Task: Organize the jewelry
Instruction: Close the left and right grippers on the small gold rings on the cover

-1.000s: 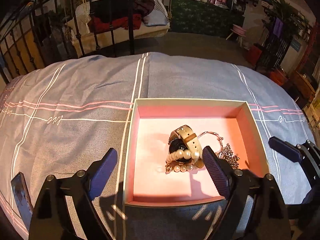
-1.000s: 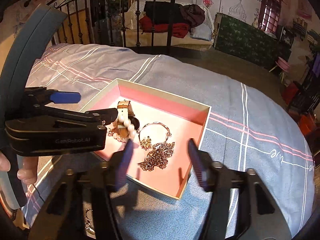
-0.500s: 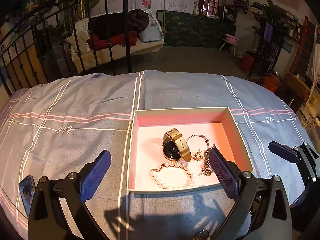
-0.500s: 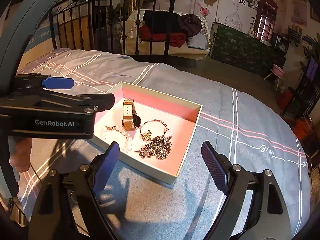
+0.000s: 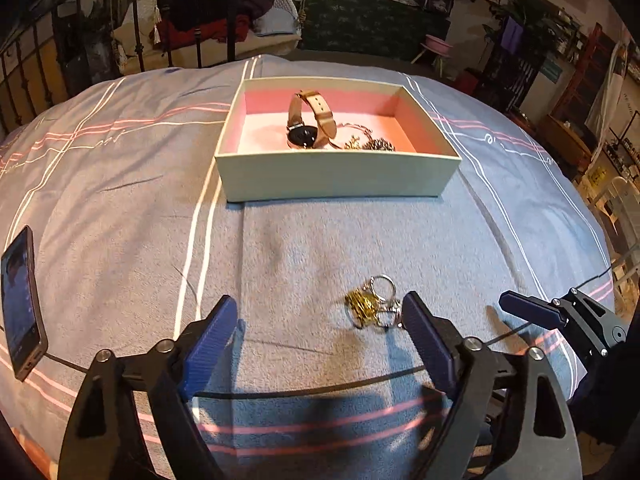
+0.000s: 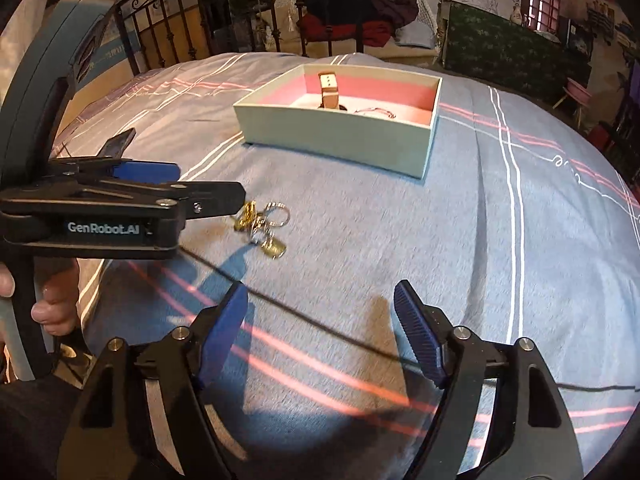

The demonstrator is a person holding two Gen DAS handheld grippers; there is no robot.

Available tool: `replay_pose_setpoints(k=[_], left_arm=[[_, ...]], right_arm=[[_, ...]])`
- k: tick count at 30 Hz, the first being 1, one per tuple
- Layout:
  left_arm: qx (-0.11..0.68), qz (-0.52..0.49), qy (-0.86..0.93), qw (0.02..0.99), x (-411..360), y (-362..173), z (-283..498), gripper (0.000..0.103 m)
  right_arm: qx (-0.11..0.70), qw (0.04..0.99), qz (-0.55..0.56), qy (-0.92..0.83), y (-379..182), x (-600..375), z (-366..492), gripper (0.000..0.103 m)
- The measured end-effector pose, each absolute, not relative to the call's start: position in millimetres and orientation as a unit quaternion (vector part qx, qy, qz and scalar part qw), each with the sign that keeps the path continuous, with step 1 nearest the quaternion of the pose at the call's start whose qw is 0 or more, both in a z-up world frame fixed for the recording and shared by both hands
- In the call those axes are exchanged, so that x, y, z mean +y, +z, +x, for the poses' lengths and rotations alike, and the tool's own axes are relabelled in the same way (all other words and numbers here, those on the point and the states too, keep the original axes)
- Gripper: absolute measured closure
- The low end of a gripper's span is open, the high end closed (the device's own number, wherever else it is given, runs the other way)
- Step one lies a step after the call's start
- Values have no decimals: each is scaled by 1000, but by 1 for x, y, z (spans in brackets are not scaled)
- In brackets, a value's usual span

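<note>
Grey-blue striped bedspread (image 5: 120,184) carries everything; iron bed rail and cluttered room behind. Left wrist view: left hand-held gripper (image 5: 320,334) hangs low over the bed, jaws wide apart, empty. Gold-and-silver ring cluster (image 5: 370,303) lies on the cover well short of the pink-lined box (image 5: 336,176), just beside the right-side finger. Watch (image 5: 306,120) stands on edge inside the box, chains beside it; phone (image 5: 20,300) far left of the box. Right wrist view: right hand-held gripper (image 6: 320,330) also spread, empty; cluster (image 6: 262,224) sits nearer than the box (image 6: 336,136), at the left gripper's tip. Judgement: step in hand is pickup of the last loose piece. Cluster's long axis appears to run diagonally, padlock end toward camera. Next move calls for shifting right and closing across its short width.
</note>
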State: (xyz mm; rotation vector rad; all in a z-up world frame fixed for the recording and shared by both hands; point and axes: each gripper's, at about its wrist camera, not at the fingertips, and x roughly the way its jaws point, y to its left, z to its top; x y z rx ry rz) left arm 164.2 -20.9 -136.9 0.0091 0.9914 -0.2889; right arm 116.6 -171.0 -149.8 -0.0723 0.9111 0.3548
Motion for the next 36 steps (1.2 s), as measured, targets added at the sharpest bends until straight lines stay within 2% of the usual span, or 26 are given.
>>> replay_pose_setpoints(k=[2,6,9,10,14,21,26,28,29,33,34,36], left_arm=[[480,13,-142,865,-28,-142,165,37],[475,11,-155,866,-35,-142,171,47],[476,12,-167,864,-39,-144,174,74],[477,9,-172,862,-39,-144,175,87],[464,13,-176,868,-38,-142,171,97],[464,-7,-158,872,-22,-138,169,98],[473,-11,-150,868,-18,-141,167,98],[473,-10,-149,868,-19,-141,167,98],[472,-11,-152,869,-20,-139,166,98],[464,-10,-153,872,-21,-133,164,98],[463,-10,-152,873,-21,-132,164,98],[460,-11,-152,874,-19,-131,163,98]], right_arm=[[441,880,-39,172,-155,-168,114,29],[442,880,-33,171,-156,-169,117,29],[443,879,-32,171,-158,-170,118,29],[443,879,-33,171,-159,-169,119,29],[439,880,-39,175,-159,-166,124,29],[435,875,-54,203,-158,-146,140,29],[438,872,-52,212,-159,-140,146,38],[437,872,-48,215,-160,-141,146,52],[438,872,-46,216,-160,-141,146,54],[438,871,-41,220,-160,-142,147,87],[437,871,-40,221,-160,-142,146,92],[436,871,-37,224,-160,-142,146,95]])
